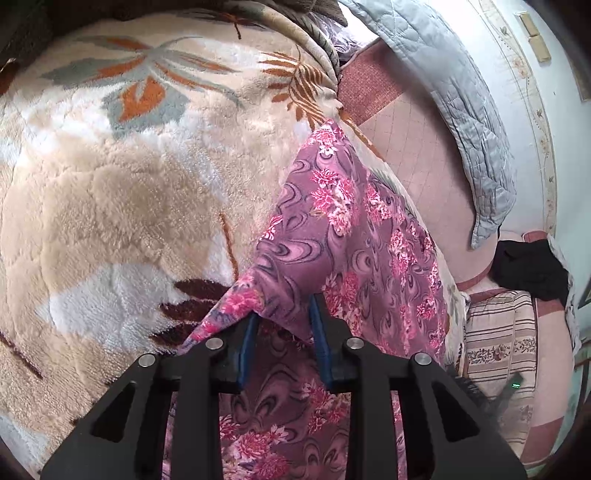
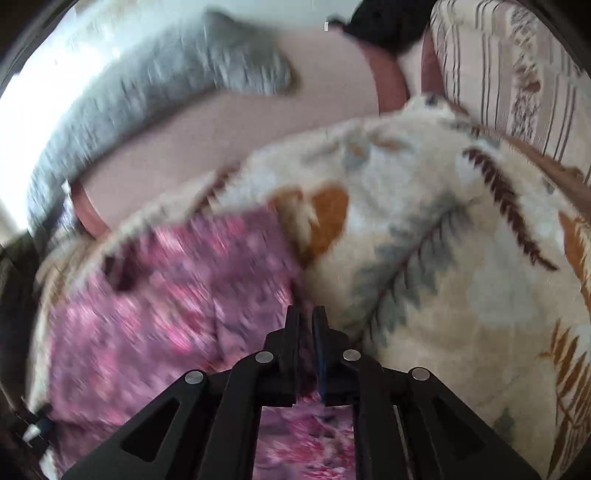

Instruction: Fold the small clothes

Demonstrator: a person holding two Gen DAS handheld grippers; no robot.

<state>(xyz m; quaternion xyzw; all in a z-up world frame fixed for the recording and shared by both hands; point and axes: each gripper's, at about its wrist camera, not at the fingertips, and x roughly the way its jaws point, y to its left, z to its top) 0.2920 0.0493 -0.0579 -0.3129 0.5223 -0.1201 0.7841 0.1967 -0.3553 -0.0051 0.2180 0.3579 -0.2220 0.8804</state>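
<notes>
A purple cloth with pink flowers [image 1: 332, 221] lies on a cream fleece blanket [image 1: 110, 184]. My left gripper [image 1: 284, 310] has its blue-padded fingers [image 1: 317, 325] under a raised edge of the cloth. The fabric rises into a peak over the fingertips and hides them, so the gripper looks shut on it. In the blurred right wrist view the same cloth [image 2: 166, 295] spreads to the left over the blanket [image 2: 443, 258]. My right gripper [image 2: 306, 312] sits at the cloth's right edge. Its jaws are almost together with a thin slit showing purple fabric. Whether the pads press on it is unclear.
A grey quilted cover [image 1: 461, 92] [image 2: 147, 103] lies along the wall on a pink sheet [image 1: 417, 147]. A striped cushion [image 1: 498, 343] [image 2: 517, 74] and a black garment [image 1: 528, 266] [image 2: 388, 26] sit past the blanket's edge.
</notes>
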